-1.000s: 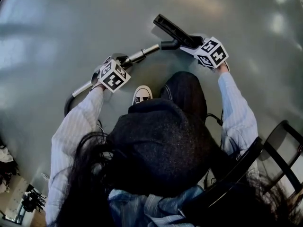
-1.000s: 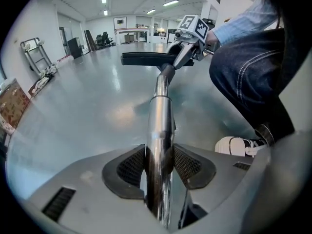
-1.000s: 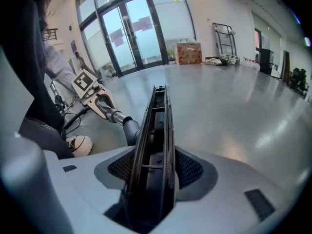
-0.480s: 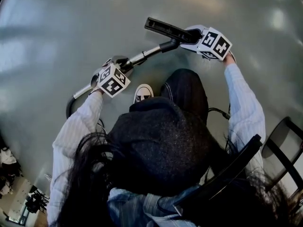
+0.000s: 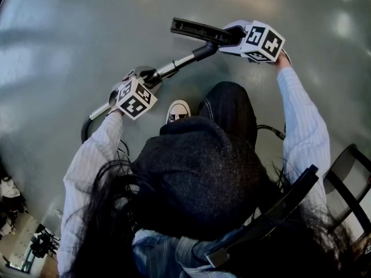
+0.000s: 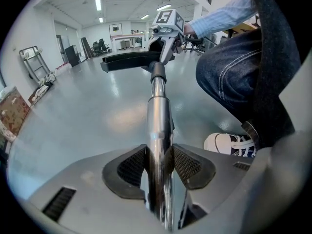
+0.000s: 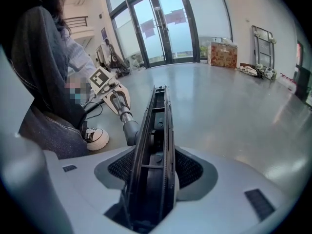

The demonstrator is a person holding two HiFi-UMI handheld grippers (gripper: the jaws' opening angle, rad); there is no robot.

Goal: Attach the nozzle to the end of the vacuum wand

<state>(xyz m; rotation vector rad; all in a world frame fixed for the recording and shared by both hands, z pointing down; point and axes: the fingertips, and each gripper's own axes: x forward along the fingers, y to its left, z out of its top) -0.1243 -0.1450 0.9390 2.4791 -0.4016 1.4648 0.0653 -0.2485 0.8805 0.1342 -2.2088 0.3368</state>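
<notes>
The vacuum wand (image 6: pixel 157 126) is being clamped between fingers (image 6: pixel 130 167) of the left gripper (image 6: pixel 158 172), the nozzle (image 7: pixel 155 130) between fingers of the right gripper (image 7: pixel 155 174).

Head view looks steeply down; gripper views face each other closely along the wand (image 5: pixel 174 68).

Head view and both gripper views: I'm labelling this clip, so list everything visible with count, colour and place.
vacuum wand: one, silver, slanting above the floor
nozzle: one, black, neck meeting the wand's far end
floor: one, grey, glossy
chair: one, black, lower right of the head view
cardboard box: one, brown, by the glass doors
shoe: one, white, on the floor
sleeves: two, pale blue
left gripper: one, grey, jaws clamped on the vacuum wand
right gripper: one, grey, jaws clamped on the nozzle
</notes>
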